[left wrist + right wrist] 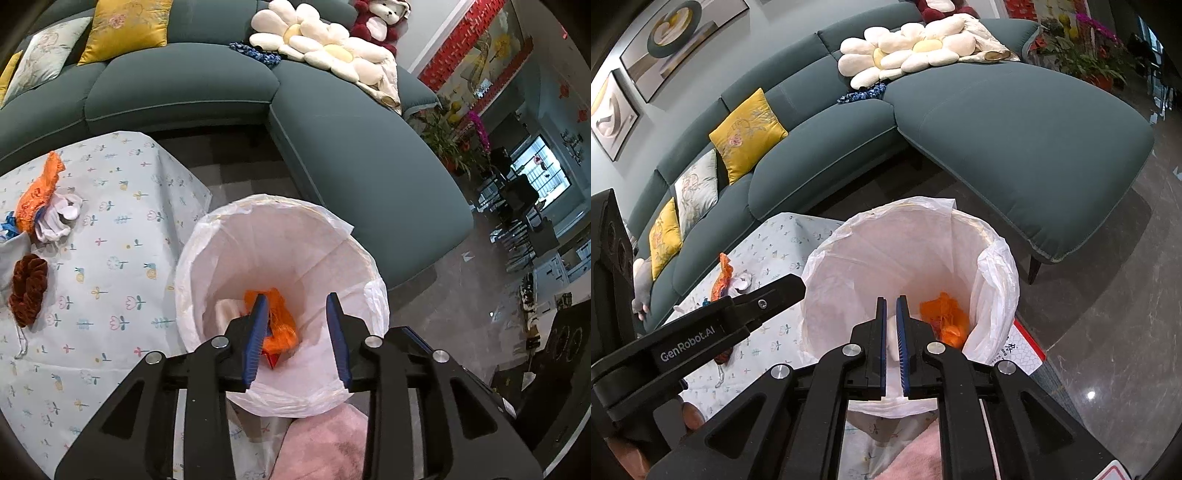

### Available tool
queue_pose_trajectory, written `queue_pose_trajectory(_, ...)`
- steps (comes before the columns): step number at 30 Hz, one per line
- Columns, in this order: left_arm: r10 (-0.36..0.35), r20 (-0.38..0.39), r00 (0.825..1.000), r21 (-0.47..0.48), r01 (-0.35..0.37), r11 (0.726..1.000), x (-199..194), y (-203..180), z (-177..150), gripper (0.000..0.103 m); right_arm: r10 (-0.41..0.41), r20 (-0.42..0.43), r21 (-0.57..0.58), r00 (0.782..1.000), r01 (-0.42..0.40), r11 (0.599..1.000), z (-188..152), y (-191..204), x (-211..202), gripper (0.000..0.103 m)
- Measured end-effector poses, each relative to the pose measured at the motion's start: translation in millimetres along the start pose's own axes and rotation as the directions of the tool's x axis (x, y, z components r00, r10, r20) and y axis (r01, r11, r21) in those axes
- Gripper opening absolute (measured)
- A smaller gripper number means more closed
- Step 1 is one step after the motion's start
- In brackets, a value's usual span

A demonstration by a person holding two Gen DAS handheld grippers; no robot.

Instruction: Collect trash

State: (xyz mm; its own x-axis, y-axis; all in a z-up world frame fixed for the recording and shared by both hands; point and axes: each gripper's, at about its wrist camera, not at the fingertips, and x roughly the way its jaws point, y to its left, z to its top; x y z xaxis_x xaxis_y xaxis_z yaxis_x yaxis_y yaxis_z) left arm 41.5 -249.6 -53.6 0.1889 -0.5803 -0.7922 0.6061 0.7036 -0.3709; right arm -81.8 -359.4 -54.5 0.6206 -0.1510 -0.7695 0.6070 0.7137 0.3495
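- Only the left wrist view shows a brown scrunchie (28, 290) near the orange rag (38, 194) on the tabletop (122, 229).
- Only the right wrist view shows wall pictures (681, 40).
- Orange trash (282, 321) lies inside the lined bin (280, 236), beside the sofa (177, 85).
- Left tool (297, 341) hangs over the bin, pads parted, empty.
- Right tool (892, 345) tilts down into the bin, a narrow slit, gripping nothing.

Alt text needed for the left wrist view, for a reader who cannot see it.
The left hand-held gripper hangs open and empty over a white-lined trash bin with orange scraps inside. More scraps lie on a floral tablecloth, a teal sofa behind.
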Motion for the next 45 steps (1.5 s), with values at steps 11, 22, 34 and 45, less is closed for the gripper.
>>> queue_pose_trajectory(11, 0.02, 0.04, 0.999, -0.028, -0.019, 0.999, -23.1, 17.3, 1.5, 0.031, 0.001, 0.013, -0.036, 1.0, 0.0, 0.999, 2.7, 17.6, -7.9, 0.015)
queue_pose_trajectory(22, 0.05, 0.078, 0.996, -0.082, -0.044, 0.996, -49.0, 45.2, 0.8, 0.034, 0.008, 0.021, -0.101, 1.0, -0.006, 0.995, 1.3, 50.6, -16.2, 0.025)
queue_pose_trajectory(34, 0.126, 0.124, 0.984, -0.195, -0.101, 0.976, -88.7, 111.4, -13.9, 0.044, 0.035, -0.003, -0.203, 0.999, -0.035, 0.979, -11.5, 110.8, -14.8, 0.034)
queue_pose_trajectory(45, 0.229, 0.145, 0.962, -0.337, -0.17, 0.926, -127.2, 190.0, -33.6, 0.062, 0.058, -0.06, -0.302, 0.996, -0.074, 0.95, -38.2, 176.4, -0.8, 0.045)
